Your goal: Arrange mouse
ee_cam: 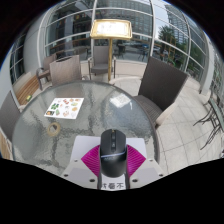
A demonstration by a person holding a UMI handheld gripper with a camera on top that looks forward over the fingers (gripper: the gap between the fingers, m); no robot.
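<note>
1. A black mouse (111, 150) is seen between the fingers (111, 172), resting on a white mat (88, 148) at the near edge of the round glass bench (100, 105).
2. The magenta pads (92, 162) flank the mouse closely; whether both press on it cannot be told.
3. A printed card (66, 108) lies well apart; chairs (160, 85) surround the bench.
4. Bare glass is left ahead.
5. Writing cannot be read.

the scene is lit by soft, even daylight, and straight lines are bent strongly by fisheye distortion toward the edges.
</note>
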